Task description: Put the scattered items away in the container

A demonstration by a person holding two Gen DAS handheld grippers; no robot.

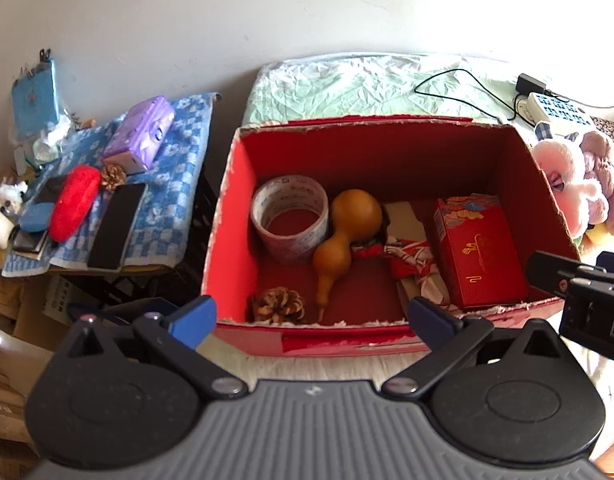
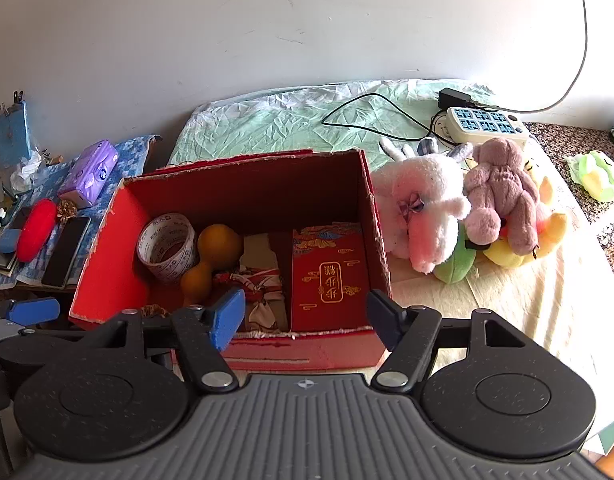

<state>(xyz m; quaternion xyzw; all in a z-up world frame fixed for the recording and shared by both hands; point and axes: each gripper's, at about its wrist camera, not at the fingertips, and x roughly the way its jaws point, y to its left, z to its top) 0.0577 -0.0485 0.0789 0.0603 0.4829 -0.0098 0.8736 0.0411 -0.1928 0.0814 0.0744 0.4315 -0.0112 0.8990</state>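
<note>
Open red cardboard box on a bed, seen from just above its near edge. Inside, from left to right: roll of printed packing tape standing on its side against the left wall; tan gourd touching the tape, stem toward the near wall; crumpled red-and-white cloth over a pale card; red gift box with gold lettering by the right wall. Pine cone in the near left corner.

Left gripper above the box's near edge, blue fingers spread wide, nothing between them. Right gripper likewise over the near edge, jaws standing wide apart and empty.

Outside the box, to its right: heap of plush toys on the bedding, white power strip beyond. To its left: blue checked towel with a purple tissue pack, red plush pouch, dark phone and a second pine cone.
</note>
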